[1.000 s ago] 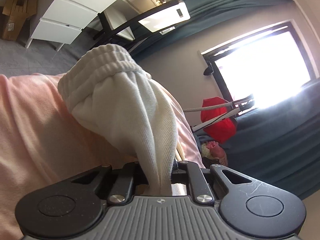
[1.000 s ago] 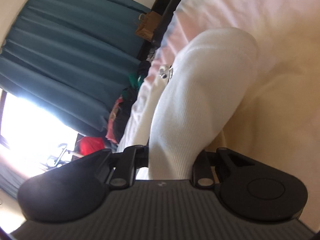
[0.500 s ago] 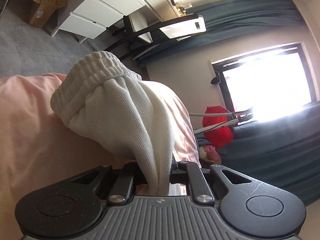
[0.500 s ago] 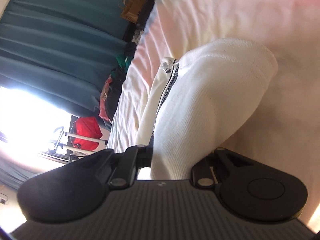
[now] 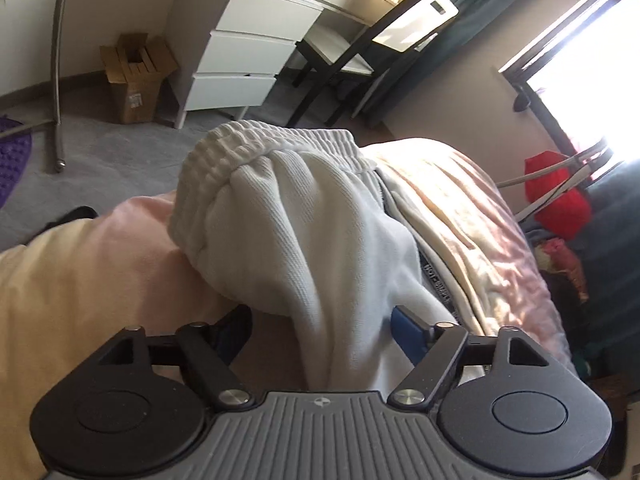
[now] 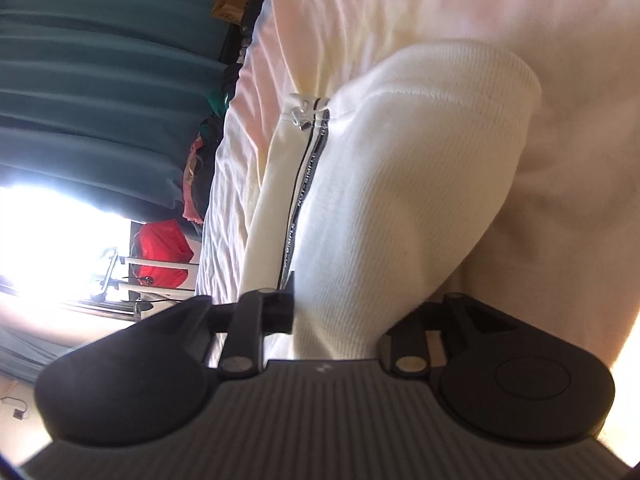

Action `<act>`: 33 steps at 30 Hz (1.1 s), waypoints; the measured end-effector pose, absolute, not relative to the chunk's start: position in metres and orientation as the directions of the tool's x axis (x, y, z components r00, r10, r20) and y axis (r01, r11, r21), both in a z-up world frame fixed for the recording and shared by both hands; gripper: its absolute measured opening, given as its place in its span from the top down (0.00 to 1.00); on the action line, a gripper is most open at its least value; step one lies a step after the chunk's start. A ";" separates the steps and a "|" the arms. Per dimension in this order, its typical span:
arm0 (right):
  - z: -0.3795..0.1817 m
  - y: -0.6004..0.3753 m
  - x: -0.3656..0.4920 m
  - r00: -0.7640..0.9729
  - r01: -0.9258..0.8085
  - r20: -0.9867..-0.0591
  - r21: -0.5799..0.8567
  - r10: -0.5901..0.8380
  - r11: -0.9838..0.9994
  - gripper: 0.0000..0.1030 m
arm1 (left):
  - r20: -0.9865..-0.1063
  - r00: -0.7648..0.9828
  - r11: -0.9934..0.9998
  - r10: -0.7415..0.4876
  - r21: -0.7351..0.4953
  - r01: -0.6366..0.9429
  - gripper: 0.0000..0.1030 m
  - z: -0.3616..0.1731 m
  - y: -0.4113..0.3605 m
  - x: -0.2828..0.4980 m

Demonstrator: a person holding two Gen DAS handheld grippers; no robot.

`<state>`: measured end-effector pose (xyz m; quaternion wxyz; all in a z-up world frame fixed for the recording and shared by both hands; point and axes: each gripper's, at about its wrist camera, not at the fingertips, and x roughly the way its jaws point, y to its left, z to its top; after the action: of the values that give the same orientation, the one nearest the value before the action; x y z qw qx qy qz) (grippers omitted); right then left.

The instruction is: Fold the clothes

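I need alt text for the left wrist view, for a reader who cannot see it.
The left gripper, its jaws spread open, has a white ribbed garment bunched between them, lying on a pink bed cover. Behind stand a white drawer unit, a cardboard box and a bright window.

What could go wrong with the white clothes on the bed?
1. The left tool is open with the white garment draped between its fingers; pulling away could drag the cloth and spoil the fold.
2. The zipper pull lies loose beside the fold and might snag.
3. The ribbed hem sits near the bed edge and could slip off.
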<state>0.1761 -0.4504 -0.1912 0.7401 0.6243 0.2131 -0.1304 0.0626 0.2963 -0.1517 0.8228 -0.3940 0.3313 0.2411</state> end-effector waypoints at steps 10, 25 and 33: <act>-0.196 -0.459 0.189 0.886 0.449 -0.464 0.868 0.021 0.211 0.29 | -0.667 0.680 0.664 0.304 -0.363 -0.653 0.19 -0.114 0.262 0.038; -0.205 -0.483 0.194 0.929 0.370 -0.361 0.906 -0.079 0.205 0.29 | -0.529 0.798 0.909 0.289 -0.111 -0.403 0.15 -0.105 0.145 0.071; -0.204 -0.490 0.204 0.901 0.417 -0.435 0.854 -0.013 0.311 0.38 | -0.567 0.824 0.991 0.010 -0.102 -0.082 0.14 -0.153 0.073 0.094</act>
<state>0.2036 -0.4895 -0.2045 0.7901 0.5710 0.1768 -0.1359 0.0939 0.0728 -0.1532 0.9529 -0.0610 0.2960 0.0240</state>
